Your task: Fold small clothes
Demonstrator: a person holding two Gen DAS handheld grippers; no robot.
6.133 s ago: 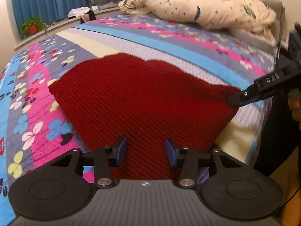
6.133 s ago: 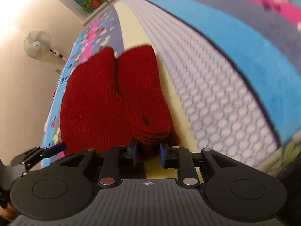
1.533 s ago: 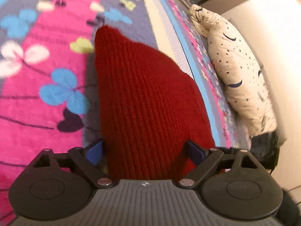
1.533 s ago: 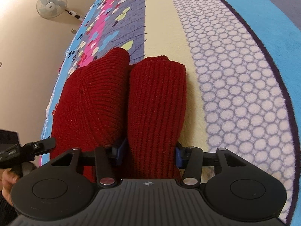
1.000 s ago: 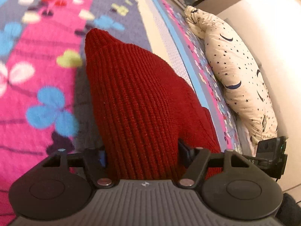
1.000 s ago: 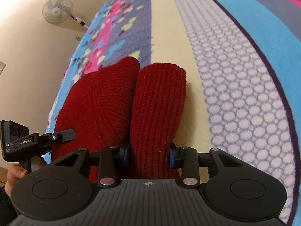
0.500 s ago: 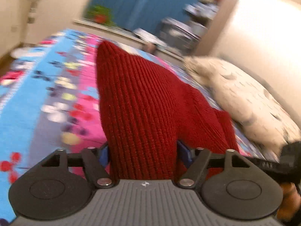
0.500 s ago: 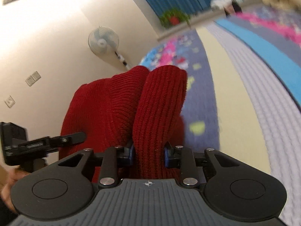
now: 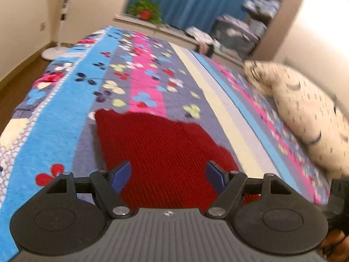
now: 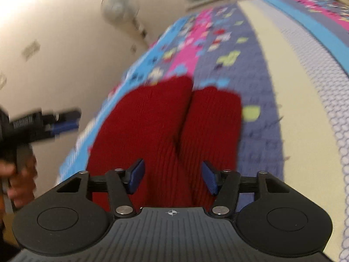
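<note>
Left wrist view: the left claw (image 9: 169,175) hangs wide open over the near edge of the red knit (image 9: 161,150), gripping nothing; its blue pads (image 9: 121,175) stand well apart on either side of the cloth.
Right wrist view: the right claw (image 10: 172,178) is likewise spread wide and empty, with the red knit (image 10: 165,135) lying between and beyond its pads (image 10: 136,175).
Red knit: it lies flat on the striped floral bedspread (image 9: 139,74), doubled over, with a dark seam between two lobes running away from the right claw.
Pillow: the cream pillow (image 9: 305,118) sits well apart from the red knit, on the far side of the pale stripe.
Step in hand: as I judge it, letting go after a fold.
Doing it well: lift both claws straight up so no pad drags the top layer; the knit looks thick and springy, so a light press on the seam would probably help it stay flat.
Risk: a pad snagging the loose ribbing could pull the fold open.
Blur: both views are smeared, so the far edge is hard to read.
</note>
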